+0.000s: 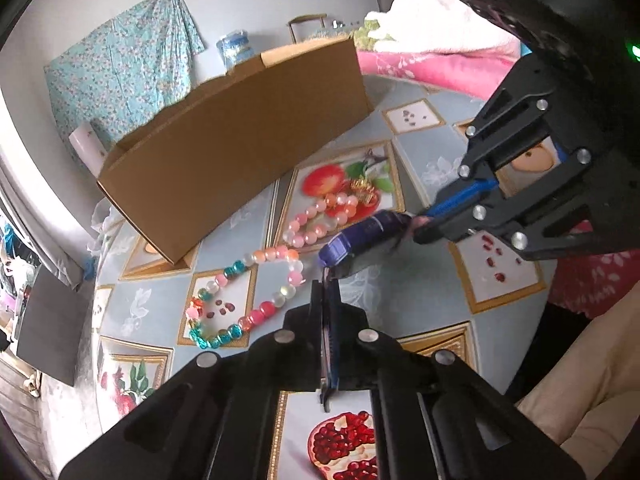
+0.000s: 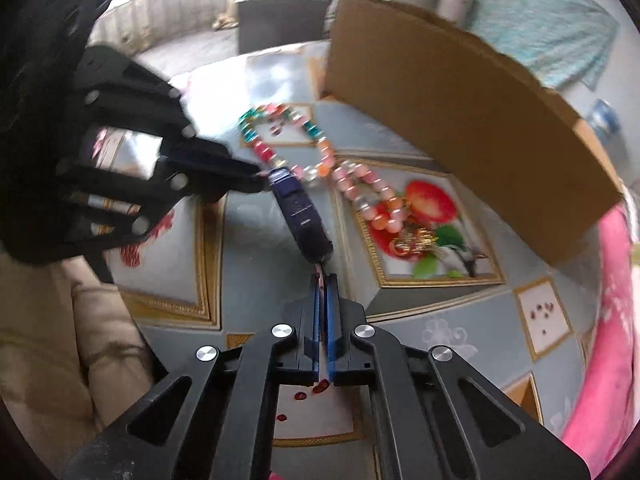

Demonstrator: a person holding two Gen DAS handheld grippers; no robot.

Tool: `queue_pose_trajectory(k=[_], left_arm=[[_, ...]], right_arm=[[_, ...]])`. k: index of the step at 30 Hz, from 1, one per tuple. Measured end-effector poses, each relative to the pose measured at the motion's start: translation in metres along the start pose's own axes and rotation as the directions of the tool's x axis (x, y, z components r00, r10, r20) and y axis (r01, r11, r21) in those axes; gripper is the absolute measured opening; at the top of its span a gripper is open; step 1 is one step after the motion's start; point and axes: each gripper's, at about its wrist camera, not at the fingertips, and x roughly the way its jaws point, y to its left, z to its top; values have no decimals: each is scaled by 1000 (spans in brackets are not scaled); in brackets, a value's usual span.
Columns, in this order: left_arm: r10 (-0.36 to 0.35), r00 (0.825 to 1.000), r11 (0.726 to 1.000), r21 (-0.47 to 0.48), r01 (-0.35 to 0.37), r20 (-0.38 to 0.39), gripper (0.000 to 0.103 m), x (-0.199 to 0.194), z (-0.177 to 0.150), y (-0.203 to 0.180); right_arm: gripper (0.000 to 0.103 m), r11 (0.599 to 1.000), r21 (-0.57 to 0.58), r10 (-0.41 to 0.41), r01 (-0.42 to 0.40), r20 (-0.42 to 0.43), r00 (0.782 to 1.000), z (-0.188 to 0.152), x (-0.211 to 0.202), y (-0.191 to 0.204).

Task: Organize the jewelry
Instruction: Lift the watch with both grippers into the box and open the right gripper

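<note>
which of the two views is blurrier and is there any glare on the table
The right wrist view is blurrier: the bead necklace and cardboard box smear as if in motion, and a bright glare patch washes out the tablecloth. The left wrist view is sharper, beads distinct, with strong fisheye bending at the edges and no marked glare on the cloth.

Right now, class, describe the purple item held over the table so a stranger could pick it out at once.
Start at the big cardboard box on the fruit-patterned table. In front of it lies a pink and teal bead necklace; just beside that hangs the purple item, pinched at each end by the left gripper and right gripper. Unlike the round beads, it is one dark, smooth, elongated piece.
</note>
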Motion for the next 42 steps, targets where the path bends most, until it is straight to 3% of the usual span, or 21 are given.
queue_pose_trajectory(k=[7,12,15,19,22,25,28,30,34,36,37,40,42], left_arm=[[42,994,999,23,-45,101,3,-34,22,6],[128,968,987,63,-145,215,3,-68,67,33],[166,952,979,77,-191,258,3,-77,106,65],[139,972,984,88,-158,191,3,-51,153,108],[76,997,993,87,-79,34,3,9,187,146],[63,993,993,107,-53,-96,3,70,203,172],[3,981,997,74,11,-193,4,130,210,197],[8,976,996,88,11,-216,4,149,212,202],[93,972,969,243,-39,-215,4,177,201,192],[100,975,945,324,-32,-196,5,176,191,179],[110,974,916,400,-22,-198,5,175,181,167],[133,969,855,518,-6,-209,28,171,162,147],[155,968,858,512,-34,-197,48,164,161,149]], right_arm=[[1,989,-39,-139,144,101,985,18,-44,4],[1,955,-135,-231,264,217,948,62,-85,-9],[1,940,-181,-233,289,276,932,100,-99,-35],[1,962,-202,-139,184,217,966,151,-74,-92],[1,976,-203,-60,80,102,993,184,-27,-136],[1,982,-188,-5,6,2,1000,198,16,-162],[1,985,-165,42,-55,-86,995,217,69,-196],[1,985,-152,63,-78,-106,992,225,86,-205],[7,985,-95,139,-147,-93,986,225,93,-220],[12,978,-62,191,-198,-98,977,215,88,-225],[16,978,-57,196,-203,-105,975,210,85,-226],[28,976,-11,216,-219,-124,968,193,68,-232],[30,973,37,232,-229,-118,966,189,58,-237]])
